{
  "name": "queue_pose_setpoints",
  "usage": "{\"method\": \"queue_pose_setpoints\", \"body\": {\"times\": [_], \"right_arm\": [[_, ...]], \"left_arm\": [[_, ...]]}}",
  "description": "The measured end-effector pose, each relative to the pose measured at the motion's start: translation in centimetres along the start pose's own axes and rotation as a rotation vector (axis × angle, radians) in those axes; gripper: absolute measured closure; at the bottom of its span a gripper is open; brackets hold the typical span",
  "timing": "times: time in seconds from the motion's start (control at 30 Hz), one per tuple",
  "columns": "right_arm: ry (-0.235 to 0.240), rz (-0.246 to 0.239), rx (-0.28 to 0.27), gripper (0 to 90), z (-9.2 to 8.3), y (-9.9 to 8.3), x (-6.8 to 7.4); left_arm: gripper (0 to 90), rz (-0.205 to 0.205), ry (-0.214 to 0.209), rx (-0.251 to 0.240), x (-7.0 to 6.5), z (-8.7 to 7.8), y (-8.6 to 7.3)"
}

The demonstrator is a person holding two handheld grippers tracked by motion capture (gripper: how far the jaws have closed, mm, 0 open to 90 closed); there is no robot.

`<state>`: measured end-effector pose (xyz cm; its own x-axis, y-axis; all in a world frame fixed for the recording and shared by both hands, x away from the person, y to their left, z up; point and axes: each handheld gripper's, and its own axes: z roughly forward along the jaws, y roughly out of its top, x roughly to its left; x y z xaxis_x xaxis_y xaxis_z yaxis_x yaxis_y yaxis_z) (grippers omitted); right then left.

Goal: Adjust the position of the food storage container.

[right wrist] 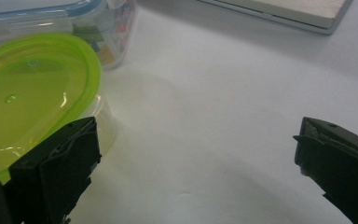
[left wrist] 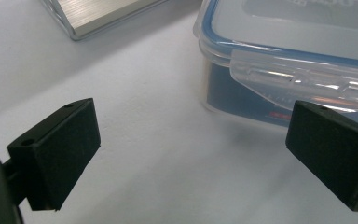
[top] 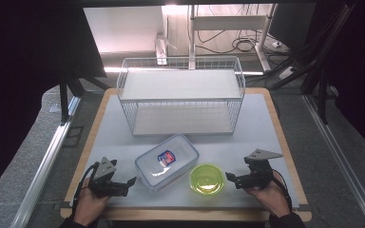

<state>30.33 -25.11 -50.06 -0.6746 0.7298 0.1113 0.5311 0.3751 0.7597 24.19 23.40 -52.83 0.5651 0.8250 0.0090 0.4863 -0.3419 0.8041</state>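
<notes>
A clear rectangular food box (top: 167, 161) with a blue-sealed clip lid and a blue label lies at the front middle of the white table. Right beside it stands a round container with a lime-green lid (top: 207, 178). My left gripper (top: 132, 182) rests open just left of the box, whose side clip (left wrist: 303, 79) shows ahead of its jaws. My right gripper (top: 230, 178) sits open just right of the green lid (right wrist: 28, 93), which lies by its left jaw. Both grippers hold nothing.
A white wire basket rack (top: 181, 94) with two shelves stands at the back middle of the table. Its base edge (left wrist: 102, 16) shows beyond the left gripper. The table's wooden front edge (top: 185, 213) runs close under both hands.
</notes>
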Motion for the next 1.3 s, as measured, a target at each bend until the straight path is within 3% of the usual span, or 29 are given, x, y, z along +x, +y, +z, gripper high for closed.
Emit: {"method": "queue_pose_setpoints", "body": {"times": [0.3,0.37,0.43,0.77,0.8,0.87,1.3], "right_arm": [[0.001,-0.02,-0.004,20.7,-0.8,1.0,0.5],[-0.001,-0.03,-0.016,30.4,-1.1,1.3,0.7],[0.027,-0.054,-0.015,43.4,-1.3,1.8,1.2],[0.065,-0.067,-0.003,77.3,-1.4,3.2,2.4],[0.065,-0.067,-0.003,77.3,-1.4,3.2,2.4],[0.082,-0.09,0.004,87.6,-1.3,3.4,2.8],[0.125,-0.124,0.002,90.0,0.0,4.3,5.0]], "left_arm": [[3.2,0.012,0.001,0.006,-0.1,0.0,0.0],[3.2,0.014,0.001,0.009,-0.1,0.1,0.0],[3.2,0.015,-0.001,0.011,-0.1,0.1,0.0],[3.5,0.029,-0.003,0.028,-0.1,0.2,-0.1],[3.5,0.029,-0.003,0.028,-0.1,0.2,-0.1],[3.5,0.026,-0.004,0.031,-0.1,0.3,-0.1],[3.6,0.025,0.002,0.023,0.0,0.2,-0.1]]}}
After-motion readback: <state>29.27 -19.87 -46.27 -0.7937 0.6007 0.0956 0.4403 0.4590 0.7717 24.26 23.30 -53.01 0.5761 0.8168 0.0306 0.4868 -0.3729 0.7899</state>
